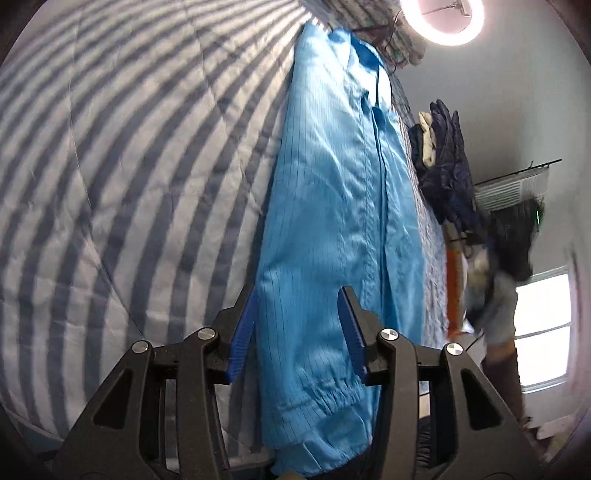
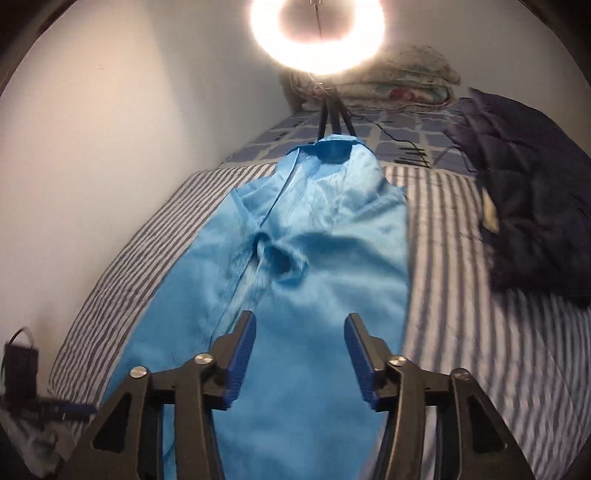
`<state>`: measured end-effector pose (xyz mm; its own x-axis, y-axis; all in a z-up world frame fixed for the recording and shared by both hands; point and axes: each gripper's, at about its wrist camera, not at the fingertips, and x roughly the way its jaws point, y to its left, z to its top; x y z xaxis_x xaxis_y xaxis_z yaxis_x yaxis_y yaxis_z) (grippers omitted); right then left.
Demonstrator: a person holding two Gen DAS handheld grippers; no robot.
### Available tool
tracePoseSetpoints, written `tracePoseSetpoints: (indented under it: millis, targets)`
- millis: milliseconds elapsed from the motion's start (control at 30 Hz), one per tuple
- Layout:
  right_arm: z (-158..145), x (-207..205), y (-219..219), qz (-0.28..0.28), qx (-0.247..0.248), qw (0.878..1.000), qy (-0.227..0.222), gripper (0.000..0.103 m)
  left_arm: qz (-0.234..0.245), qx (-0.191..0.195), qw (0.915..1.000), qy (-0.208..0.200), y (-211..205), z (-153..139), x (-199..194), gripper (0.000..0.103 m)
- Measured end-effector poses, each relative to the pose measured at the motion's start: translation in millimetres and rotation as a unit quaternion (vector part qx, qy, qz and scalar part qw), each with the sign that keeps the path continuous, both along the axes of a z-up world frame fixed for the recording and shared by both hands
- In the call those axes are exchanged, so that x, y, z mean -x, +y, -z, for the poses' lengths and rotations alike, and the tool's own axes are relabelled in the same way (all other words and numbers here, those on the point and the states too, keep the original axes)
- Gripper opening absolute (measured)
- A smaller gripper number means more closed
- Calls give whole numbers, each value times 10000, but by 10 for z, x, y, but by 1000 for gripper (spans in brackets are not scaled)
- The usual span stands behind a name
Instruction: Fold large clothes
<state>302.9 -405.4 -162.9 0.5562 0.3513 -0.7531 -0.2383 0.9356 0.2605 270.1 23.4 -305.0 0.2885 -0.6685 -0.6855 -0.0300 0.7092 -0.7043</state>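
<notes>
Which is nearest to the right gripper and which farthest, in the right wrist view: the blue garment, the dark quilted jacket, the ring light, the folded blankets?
From the right gripper:
1. Blue garment, directly under and ahead of the open jaws.
2. Dark quilted jacket, to the right on the striped bed.
3. Ring light and folded blankets, both at the far end; too close to call.

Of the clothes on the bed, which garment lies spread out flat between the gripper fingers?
The light blue garment: it lies flat along the striped bedding. The dark quilted jacket is bunched in a heap at the side.
</notes>
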Motion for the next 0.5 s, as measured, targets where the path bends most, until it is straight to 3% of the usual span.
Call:
tracePoseSetpoints:
  millis: [233,367,500]
  targets:
    - [406,1155,-255,130,-458,9949,892,55,55,-210,9997,81,-7,73,212,46]
    - [694,1616,-254,237,-520,9895,1330,55,-29,83,9997,248,76,147,281,46]
    - [889,1878,-229,338,-1015,9815,1589,55,-265,429,9981,362,173,213,433,46]
